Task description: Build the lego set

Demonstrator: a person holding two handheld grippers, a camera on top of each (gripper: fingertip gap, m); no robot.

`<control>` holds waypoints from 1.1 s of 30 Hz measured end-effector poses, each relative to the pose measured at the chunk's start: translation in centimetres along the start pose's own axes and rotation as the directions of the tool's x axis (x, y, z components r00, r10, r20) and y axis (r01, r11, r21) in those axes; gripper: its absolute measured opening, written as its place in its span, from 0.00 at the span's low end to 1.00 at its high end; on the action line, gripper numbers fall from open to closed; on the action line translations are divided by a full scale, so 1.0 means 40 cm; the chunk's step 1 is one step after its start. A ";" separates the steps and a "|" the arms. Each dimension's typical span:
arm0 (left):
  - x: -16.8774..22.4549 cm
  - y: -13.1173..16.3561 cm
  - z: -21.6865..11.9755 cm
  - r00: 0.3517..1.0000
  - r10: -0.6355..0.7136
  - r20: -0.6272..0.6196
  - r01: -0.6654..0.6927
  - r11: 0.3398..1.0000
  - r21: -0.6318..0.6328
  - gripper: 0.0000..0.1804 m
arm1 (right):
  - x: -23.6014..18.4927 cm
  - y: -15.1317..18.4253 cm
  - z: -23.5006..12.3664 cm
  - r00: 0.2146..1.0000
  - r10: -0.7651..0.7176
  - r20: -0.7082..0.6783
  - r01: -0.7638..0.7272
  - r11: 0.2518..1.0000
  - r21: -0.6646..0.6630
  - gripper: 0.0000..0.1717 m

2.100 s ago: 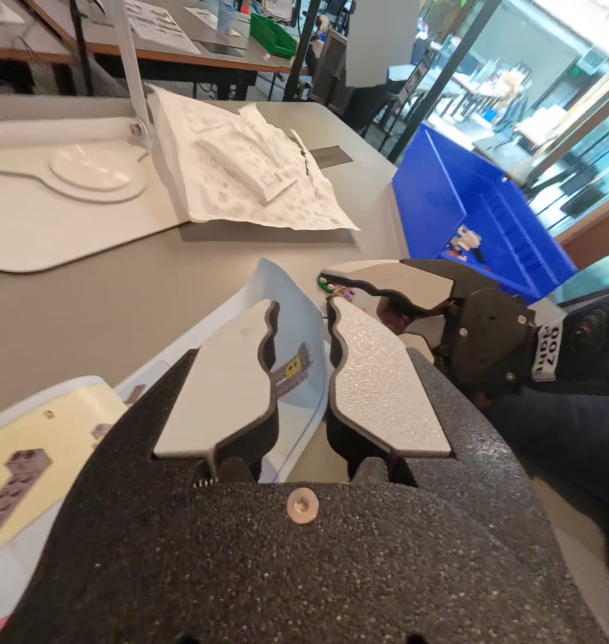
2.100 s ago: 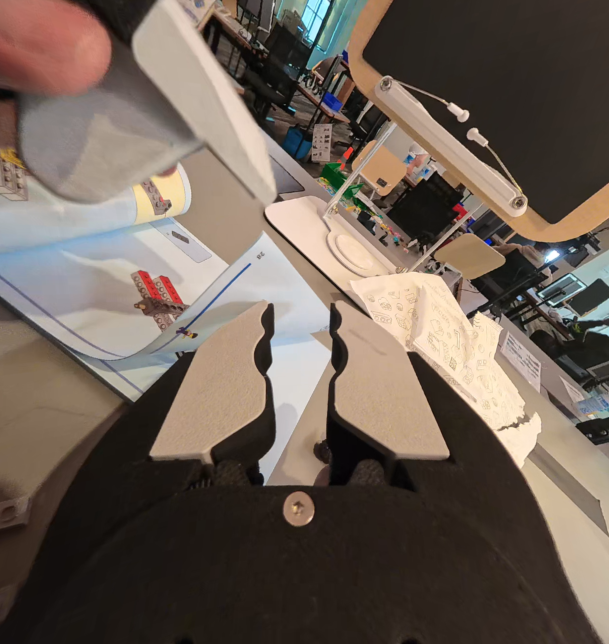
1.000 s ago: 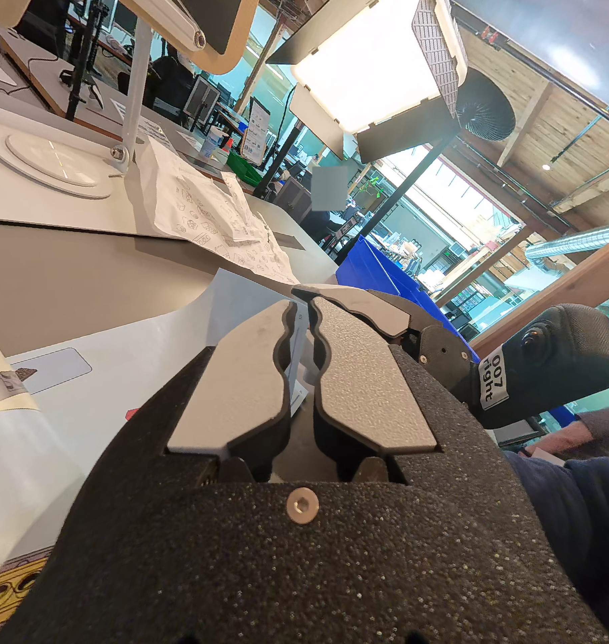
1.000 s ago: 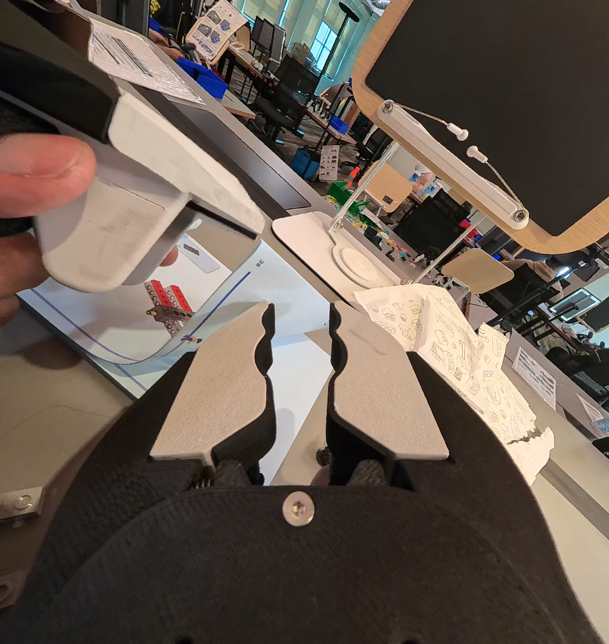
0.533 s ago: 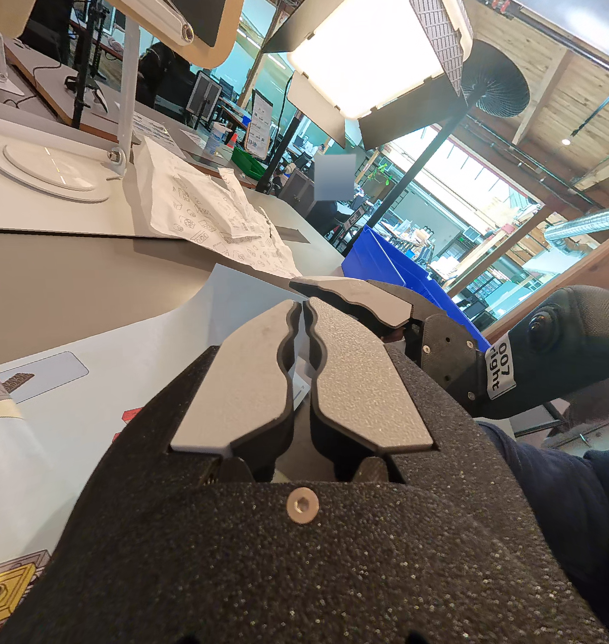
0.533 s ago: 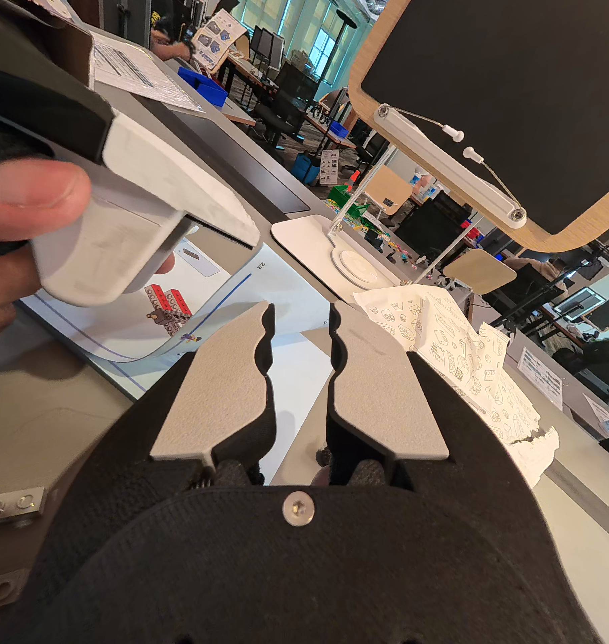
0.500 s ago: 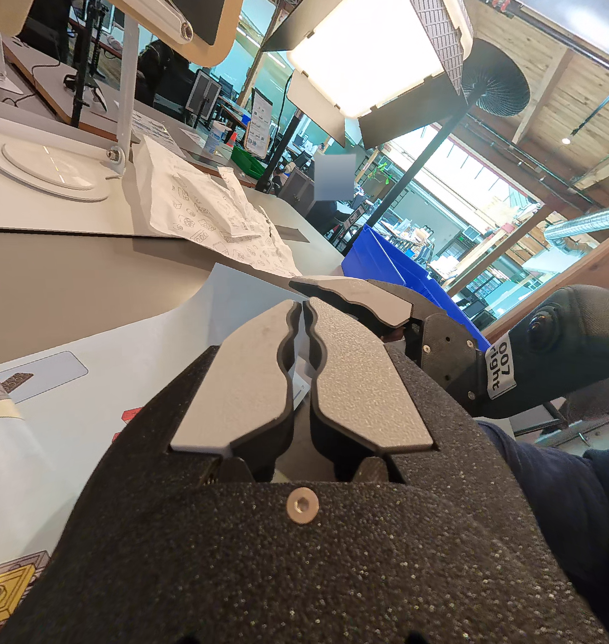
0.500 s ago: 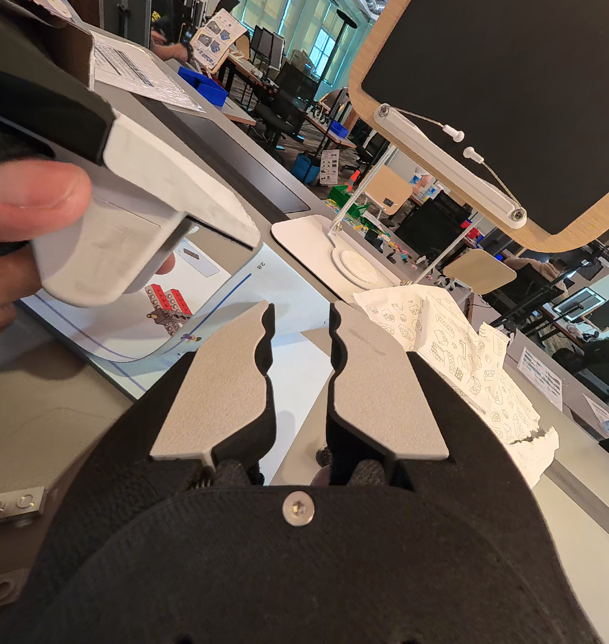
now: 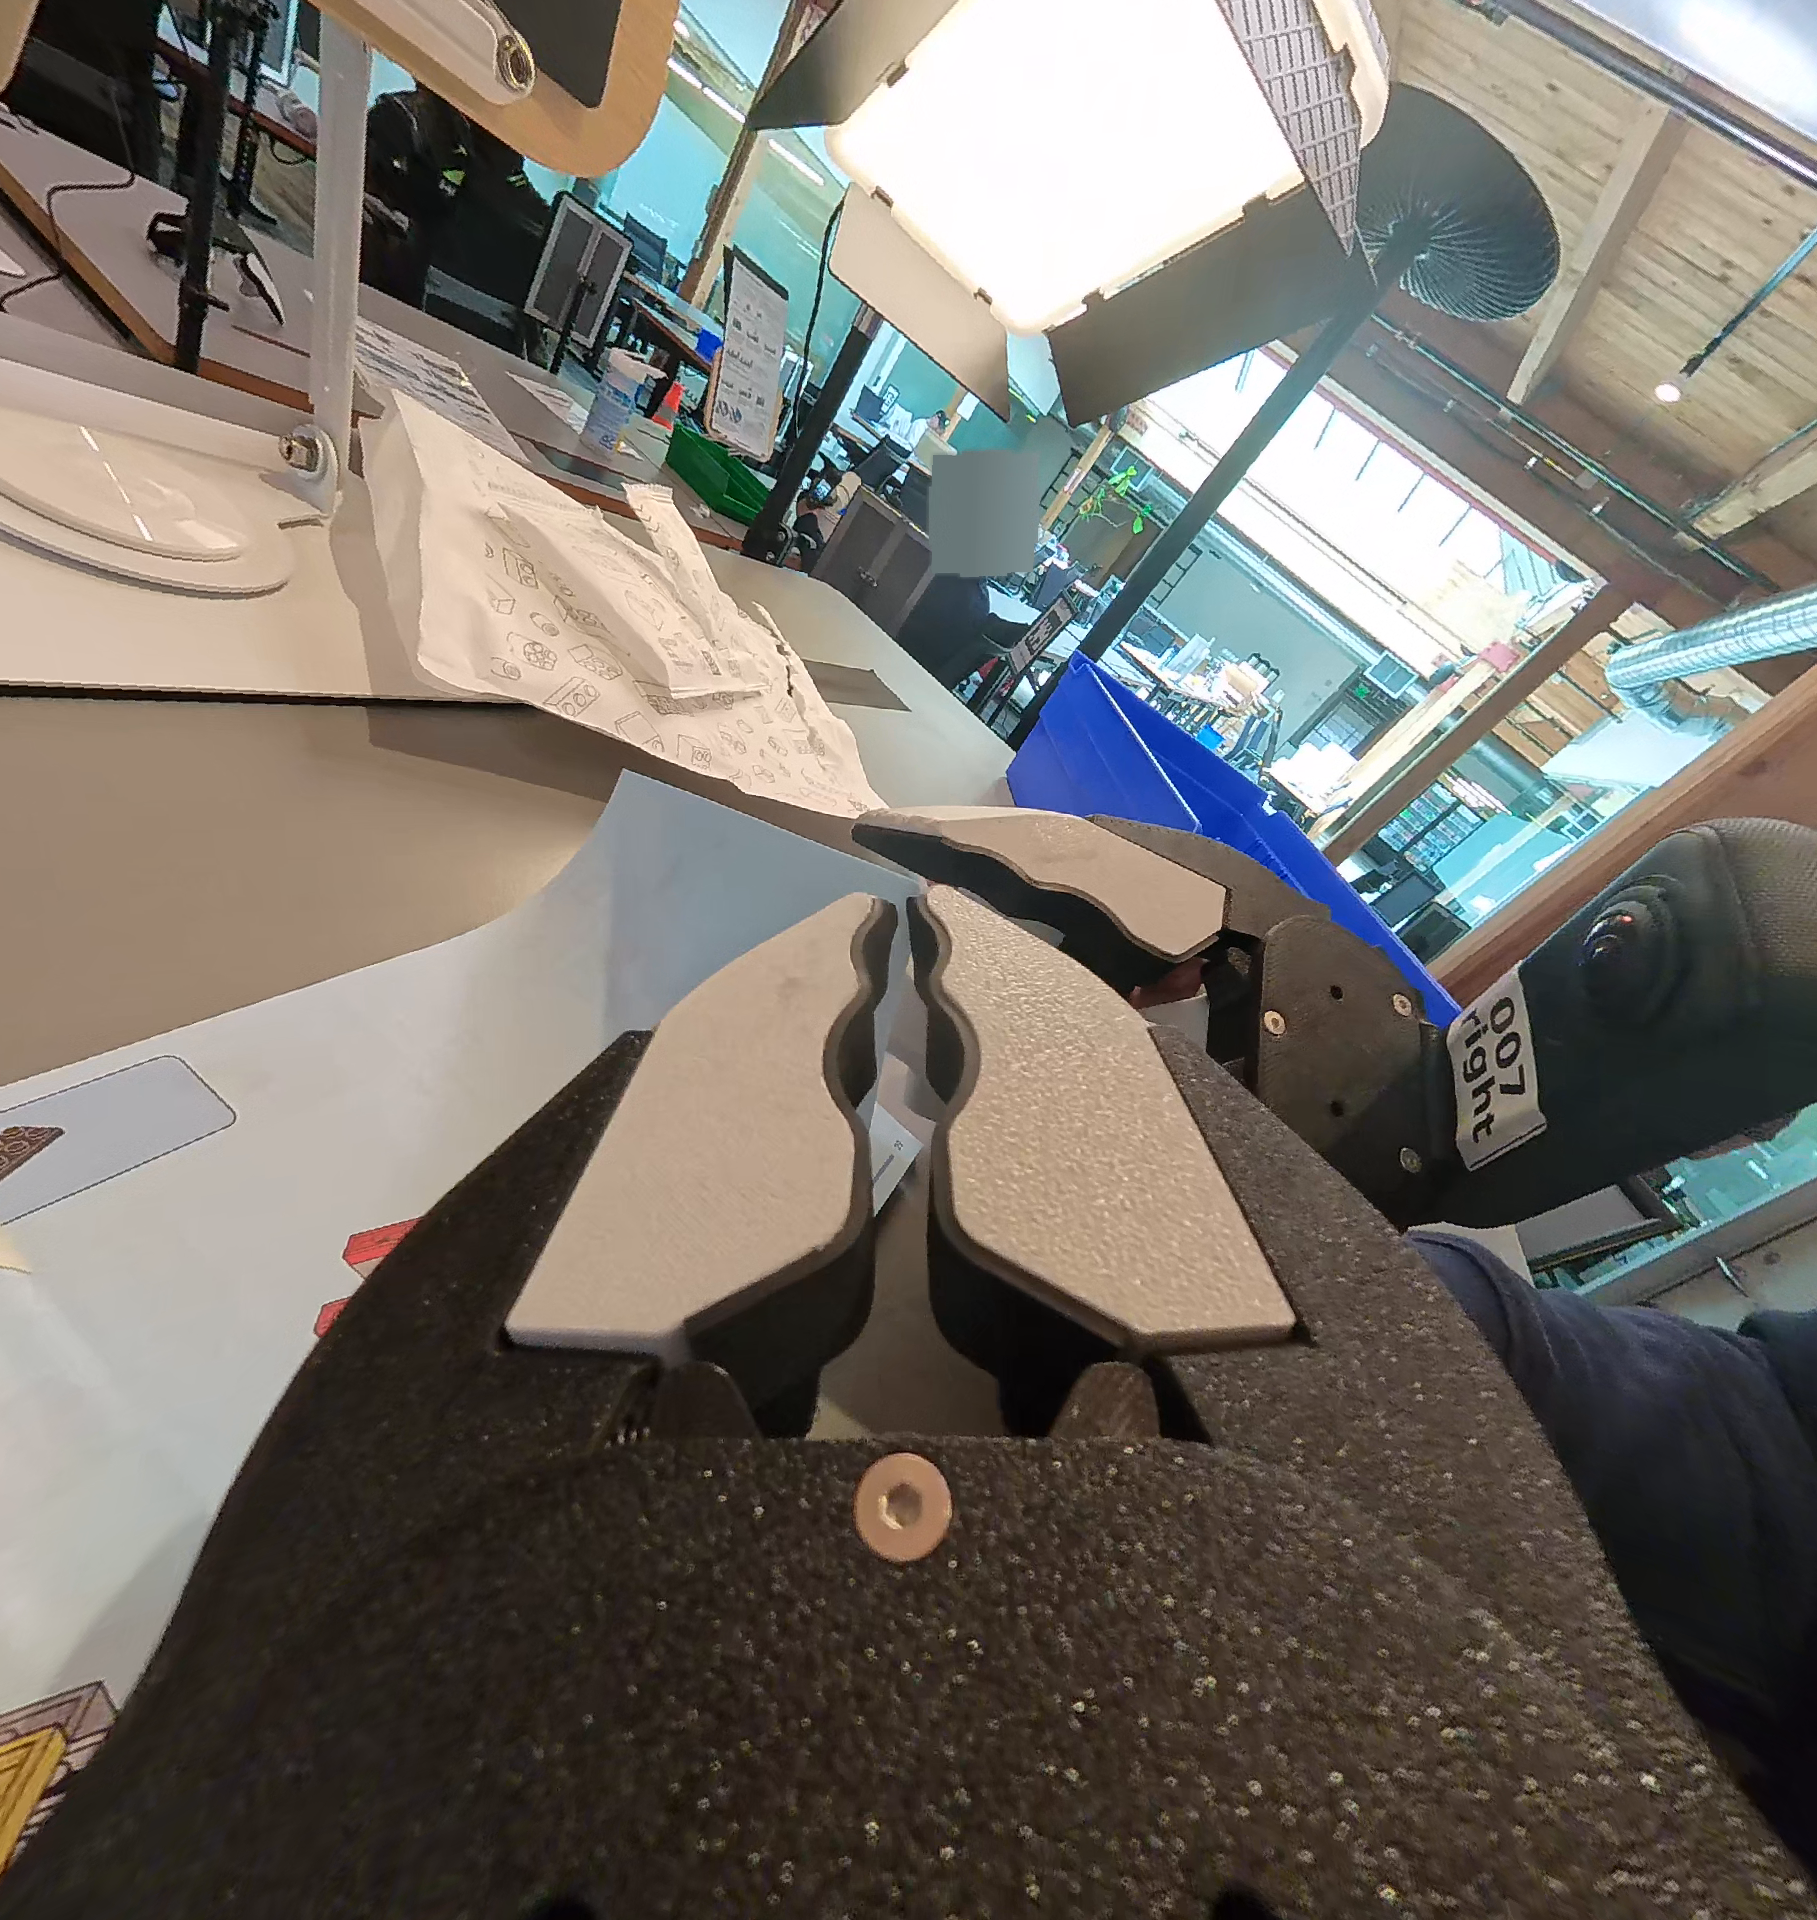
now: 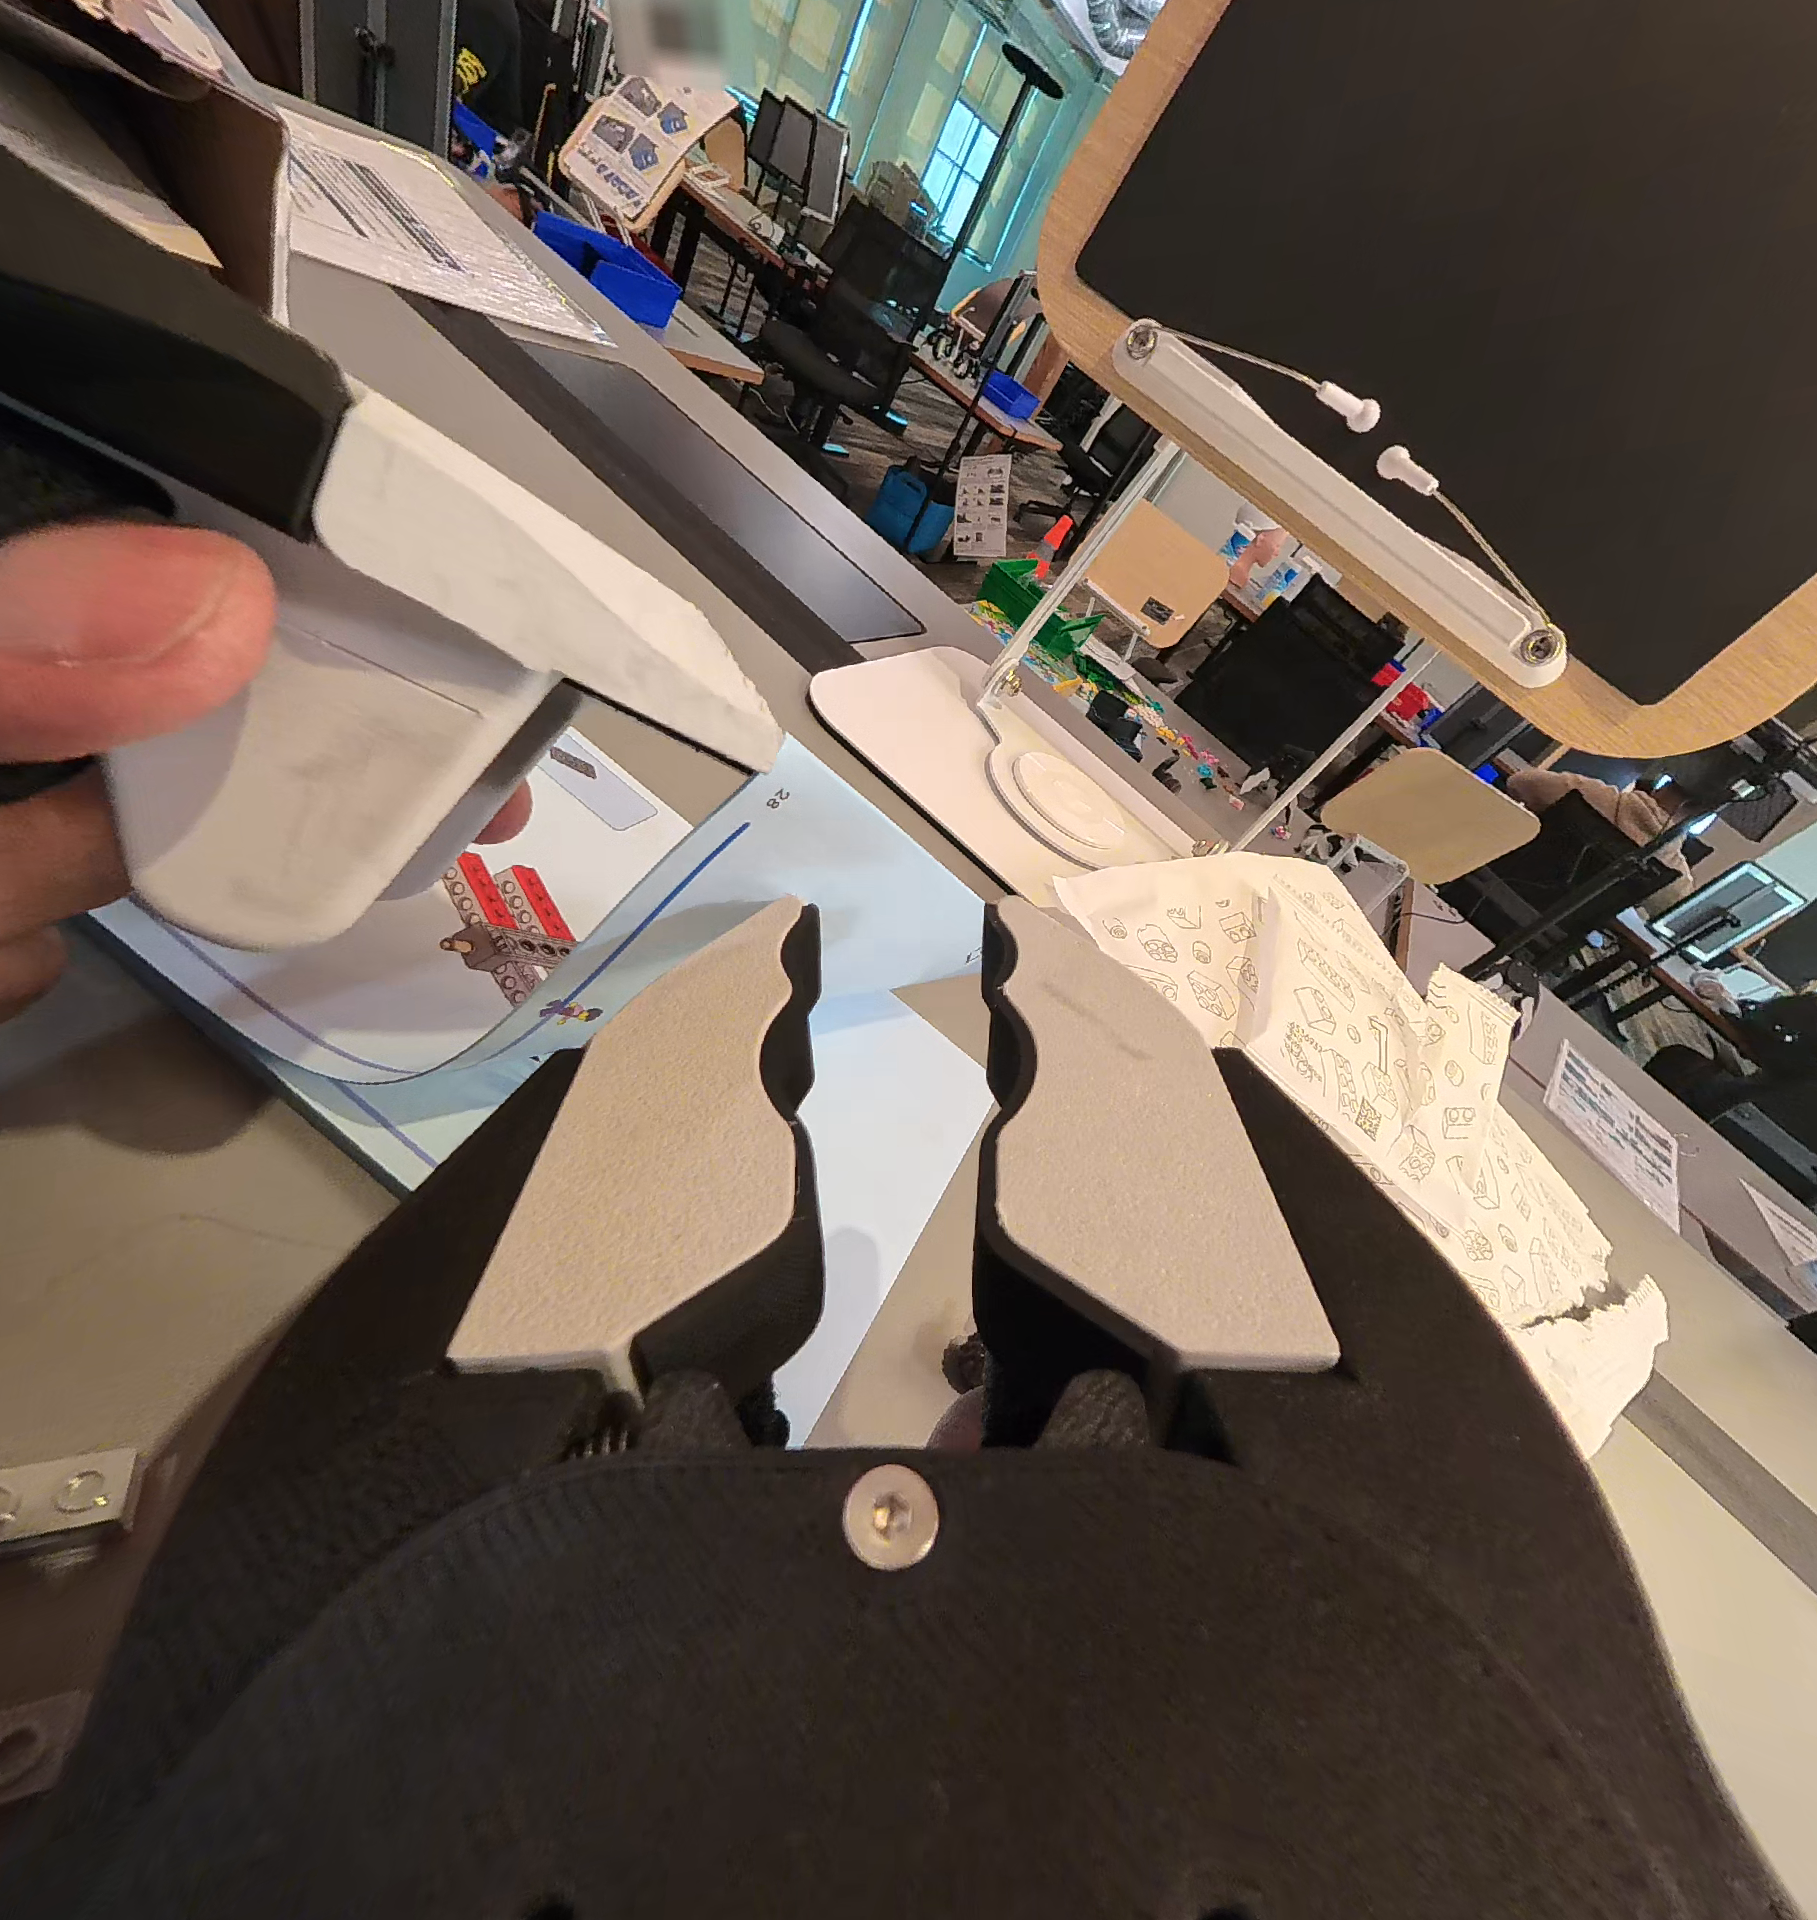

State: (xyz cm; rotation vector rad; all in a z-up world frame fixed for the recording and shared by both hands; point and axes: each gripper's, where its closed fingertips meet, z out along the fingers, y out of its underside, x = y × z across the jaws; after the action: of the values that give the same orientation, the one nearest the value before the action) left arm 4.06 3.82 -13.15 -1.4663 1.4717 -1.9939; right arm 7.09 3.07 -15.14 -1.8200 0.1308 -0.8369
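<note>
2 grippers, left gripper (image 9: pixel 902 914) pinching 1 booklet page (image 9: pixel 613 935); 1 blue bin (image 9: pixel 1143 758).

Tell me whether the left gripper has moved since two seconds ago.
Yes. The left gripper has tilted upward: the studio light and ceiling now fill the upper view, where before only the table and blue bin showed.

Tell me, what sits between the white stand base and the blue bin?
A crumpled white paper bag printed with brick drawings, one end lying on the base, the bin beyond it. The left wrist view shows this best.
</note>
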 end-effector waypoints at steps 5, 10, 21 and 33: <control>-0.002 -0.001 -0.001 1.000 -0.006 -0.003 0.006 1.000 0.006 0.01 | 0.000 -0.001 -0.001 1.000 0.000 0.000 0.000 1.000 0.003 0.17; -0.003 -0.004 -0.003 1.000 -0.017 -0.009 0.018 1.000 0.015 0.00 | -0.001 -0.001 -0.001 1.000 -0.001 0.004 0.001 1.000 0.004 0.17; 0.003 -0.008 -0.006 1.000 -0.009 -0.028 0.009 1.000 0.026 0.00 | -0.009 0.009 -0.001 0.999 0.005 0.052 -0.004 1.000 -0.022 0.17; -0.003 -0.004 -0.004 0.997 -0.064 -0.036 0.065 0.997 0.031 0.00 | -0.084 -0.020 -0.048 0.677 0.516 0.524 -0.503 0.845 -0.182 0.18</control>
State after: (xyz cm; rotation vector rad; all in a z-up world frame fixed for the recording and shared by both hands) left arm 4.03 4.07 -13.07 -1.4913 1.4166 -2.0804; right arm 3.21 3.46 -15.74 -1.8403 0.2584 0.1150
